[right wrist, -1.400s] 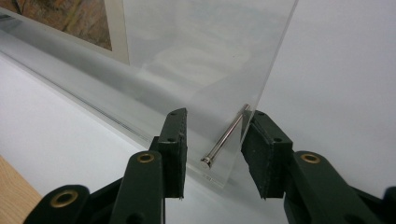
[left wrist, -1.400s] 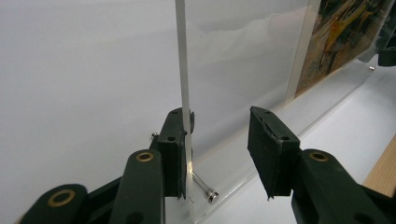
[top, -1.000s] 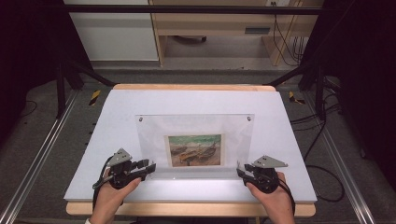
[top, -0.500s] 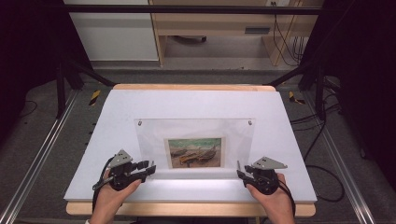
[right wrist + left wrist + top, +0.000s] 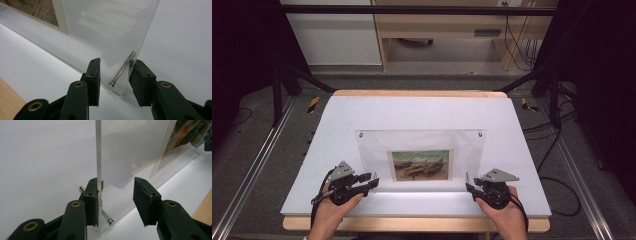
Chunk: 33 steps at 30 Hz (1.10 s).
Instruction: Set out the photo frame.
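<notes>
While jaws gape, each hand-held gripper [image 5: 373, 180] straddles the acrylic frame [image 5: 419, 152].

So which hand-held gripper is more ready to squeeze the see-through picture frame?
Probably the right hand-held gripper: the clear acrylic picture frame corner sits between both its pads. The left hand-held gripper touches the edge with one pad, its other standing apart.

White table cover [image 5: 362, 115], grey floor [image 5: 257, 165]

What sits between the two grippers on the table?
In the high view, the clear frame with a picture inside spans the stretch between the left gripper and the right gripper, a near corner at each.
</notes>
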Each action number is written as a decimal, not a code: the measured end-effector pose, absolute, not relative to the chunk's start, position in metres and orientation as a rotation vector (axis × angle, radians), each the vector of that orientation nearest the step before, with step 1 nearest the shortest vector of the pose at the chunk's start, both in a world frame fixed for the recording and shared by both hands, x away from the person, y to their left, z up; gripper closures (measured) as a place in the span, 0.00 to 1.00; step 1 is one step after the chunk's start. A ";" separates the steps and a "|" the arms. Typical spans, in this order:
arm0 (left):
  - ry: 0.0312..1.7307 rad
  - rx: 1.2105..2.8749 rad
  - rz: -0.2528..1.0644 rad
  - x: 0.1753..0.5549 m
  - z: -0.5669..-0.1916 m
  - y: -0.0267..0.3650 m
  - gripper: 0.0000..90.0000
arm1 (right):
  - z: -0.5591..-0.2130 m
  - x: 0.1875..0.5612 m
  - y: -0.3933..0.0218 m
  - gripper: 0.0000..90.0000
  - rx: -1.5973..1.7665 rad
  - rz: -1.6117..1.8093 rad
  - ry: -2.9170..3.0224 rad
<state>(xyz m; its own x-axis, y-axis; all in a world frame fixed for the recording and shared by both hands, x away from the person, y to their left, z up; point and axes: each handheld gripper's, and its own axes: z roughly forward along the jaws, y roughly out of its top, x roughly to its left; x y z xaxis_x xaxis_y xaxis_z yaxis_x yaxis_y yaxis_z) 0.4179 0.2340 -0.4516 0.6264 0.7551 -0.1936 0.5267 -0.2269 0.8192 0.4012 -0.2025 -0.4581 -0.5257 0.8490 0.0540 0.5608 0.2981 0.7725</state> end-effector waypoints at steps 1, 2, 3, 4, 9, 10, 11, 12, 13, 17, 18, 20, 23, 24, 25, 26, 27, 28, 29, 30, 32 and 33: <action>1.019 1.901 0.304 0.418 -0.452 0.234 0.63 | -0.458 0.401 -0.203 0.69 1.266 1.086 2.206; 1.020 1.901 0.306 0.418 -0.451 0.234 0.62 | -0.458 0.401 -0.202 0.68 1.266 1.086 2.206; 1.020 1.901 0.306 0.417 -0.451 0.234 0.62 | -0.458 0.401 -0.202 0.68 1.265 1.086 2.206; 1.021 1.900 0.306 0.417 -0.451 0.234 0.62 | -0.458 0.401 -0.202 0.68 1.265 1.085 2.206; 1.022 1.899 0.306 0.417 -0.452 0.233 0.62 | -0.459 0.401 -0.202 0.66 1.274 1.089 2.203; 1.022 1.898 0.307 0.417 -0.452 0.233 0.62 | -0.459 0.401 -0.202 0.66 1.274 1.089 2.203; 1.023 1.899 0.310 0.417 -0.451 0.233 0.61 | -0.460 0.401 -0.202 0.66 1.260 1.083 2.204; 1.023 1.900 0.313 0.417 -0.451 0.232 0.61 | -0.460 0.401 -0.201 0.65 1.267 1.083 2.204; 1.023 1.900 0.313 0.417 -0.451 0.232 0.61 | -0.460 0.401 -0.201 0.65 1.267 1.083 2.204; 1.024 1.898 0.319 0.416 -0.452 0.232 0.61 | -0.460 0.401 -0.201 0.65 1.265 1.086 2.204; 1.023 1.896 0.327 0.416 -0.452 0.232 0.61 | -0.460 0.401 -0.201 0.64 1.265 1.088 2.202; 1.018 1.888 0.342 0.415 -0.452 0.231 0.59 | -0.460 0.401 -0.200 0.60 1.261 1.095 2.198; 1.012 1.881 0.348 0.414 -0.451 0.229 0.49 | -0.460 0.401 -0.198 0.52 1.252 1.095 2.188; 1.005 1.889 0.372 0.414 -0.452 0.227 0.46 | -0.460 0.402 -0.196 0.42 1.228 1.090 2.184; 1.005 1.889 0.372 0.414 -0.452 0.227 0.43 | -0.460 0.402 -0.196 0.42 1.228 1.090 2.184; 0.997 1.897 0.384 0.413 -0.452 0.226 0.40 | -0.459 0.402 -0.195 0.33 1.203 1.086 2.173; 0.997 1.897 0.384 0.413 -0.452 0.226 0.38 | -0.459 0.402 -0.195 0.33 1.203 1.086 2.173; 0.995 1.895 0.386 0.413 -0.452 0.225 0.36 | -0.458 0.402 -0.193 0.26 1.197 1.083 2.171; 0.993 1.894 0.391 0.413 -0.451 0.224 0.34 | -0.458 0.403 -0.193 0.23 1.189 1.082 2.167; 0.992 1.889 0.401 0.413 -0.451 0.224 0.32 | -0.458 0.402 -0.192 0.21 1.195 1.083 2.156; 0.993 1.892 0.406 0.413 -0.451 0.223 0.28 | -0.457 0.402 -0.193 0.17 1.181 1.087 2.136; 0.994 1.893 0.407 0.413 -0.451 0.224 0.27 | -0.456 0.403 -0.193 0.15 1.167 1.087 2.126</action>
<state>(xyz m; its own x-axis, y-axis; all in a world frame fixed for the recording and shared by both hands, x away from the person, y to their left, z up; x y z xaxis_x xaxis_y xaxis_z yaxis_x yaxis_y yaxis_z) 0.4127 0.2237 -0.4510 0.6174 0.7774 -0.1202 0.4696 -0.2417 0.8491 0.4025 -0.1932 -0.4564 -0.5220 0.8523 -0.0331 0.4722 0.3210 0.8210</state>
